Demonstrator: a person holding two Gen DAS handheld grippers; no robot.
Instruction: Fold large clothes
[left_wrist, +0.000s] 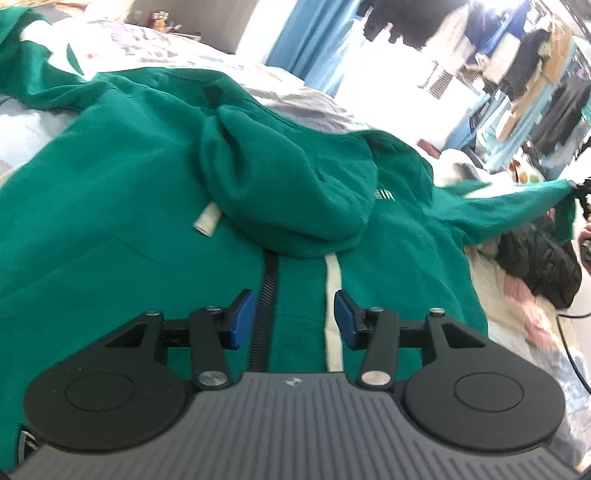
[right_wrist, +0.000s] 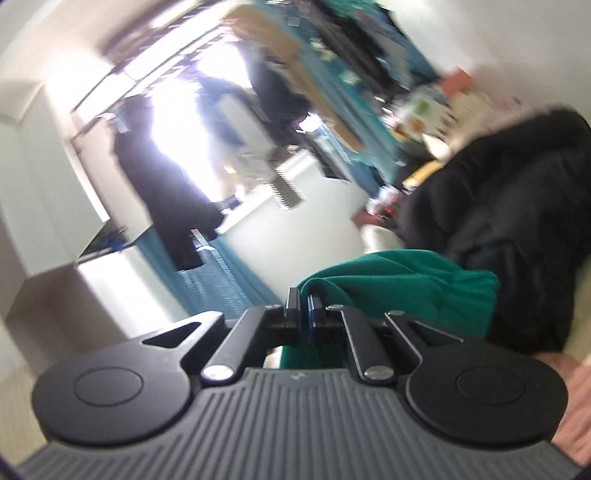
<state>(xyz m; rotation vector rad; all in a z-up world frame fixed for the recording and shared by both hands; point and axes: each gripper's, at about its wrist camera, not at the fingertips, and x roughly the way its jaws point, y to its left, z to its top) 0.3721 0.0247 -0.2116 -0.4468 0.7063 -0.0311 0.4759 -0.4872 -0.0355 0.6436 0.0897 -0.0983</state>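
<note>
Nearest your left lens is the left gripper (left_wrist: 294, 319), jaws parted and gripping nothing, poised over the green hoodie (left_wrist: 147, 206) with the zipper (left_wrist: 264, 310) and one white drawstring (left_wrist: 332, 295) showing between its blue pads (left_wrist: 242, 319). Take the hood (left_wrist: 295, 184) as your landmark: it lies folded down onto the chest, the zipper runs from under its edge toward you, and a second drawstring end (left_wrist: 207, 221) pokes out just beside it on the left of that view. So you can count one hoodie, one hood and two drawstrings. The garment lies face up on the bed (left_wrist: 288, 92), which keeps the body flat for folding. Far to the right of the hood, one sleeve (left_wrist: 517, 206) is stretched out and lifted clear of the bedding, and your right gripper (right_wrist: 303, 306) is clenched on its cuff (right_wrist: 399, 284). That pull likely serves to straighten the sleeve before you carry it across the chest toward the hood.
</note>
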